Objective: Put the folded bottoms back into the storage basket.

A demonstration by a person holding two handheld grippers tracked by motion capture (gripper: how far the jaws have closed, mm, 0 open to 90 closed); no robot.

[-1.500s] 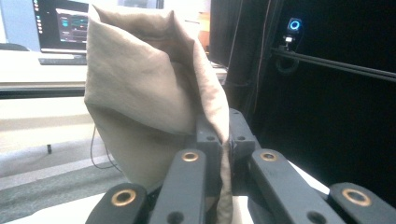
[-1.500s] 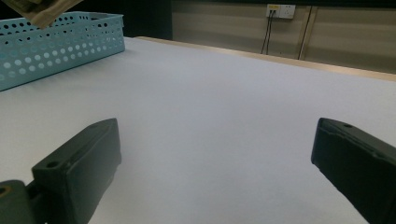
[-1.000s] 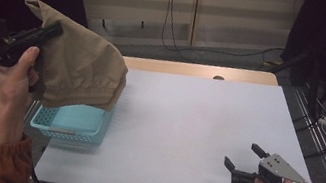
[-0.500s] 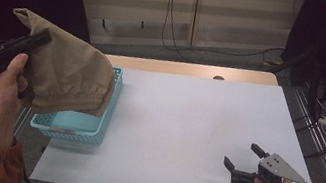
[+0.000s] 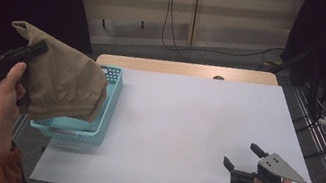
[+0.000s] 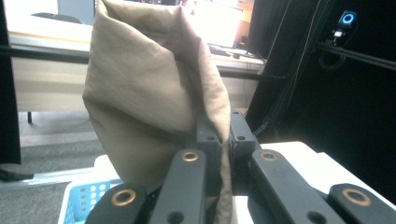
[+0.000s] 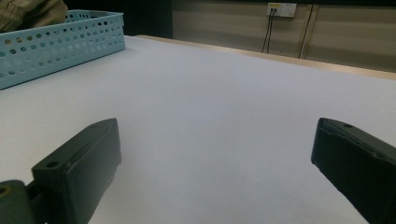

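Note:
A tan cloth [image 5: 65, 84] hangs from my left gripper [image 5: 39, 47], which is shut on its top fold at the far left, above the table's left edge. The cloth's lower end droops into a light blue perforated basket [image 5: 111, 100] and hides most of its inside. In the left gripper view the two black jaws of that left gripper [image 6: 219, 126] pinch the cloth [image 6: 149, 84], which rises in a bunched fold. My right gripper [image 5: 241, 155] rests low on the white table [image 5: 185, 126] near its front right corner. That right gripper [image 7: 217, 140] is open with nothing between its jaws.
The basket [image 7: 60, 42] sits at the table's left edge, with the cloth [image 7: 28, 14] above it in the right gripper view. Cables run along the wall and the floor beyond the table. A wooden strip [image 5: 180, 68] borders the table's far edge.
My left hand has lowered the cloth and drawn it slightly left, so its lower end has sunk into the basket and the basket's right side has come into sight. The right gripper has stayed in place.

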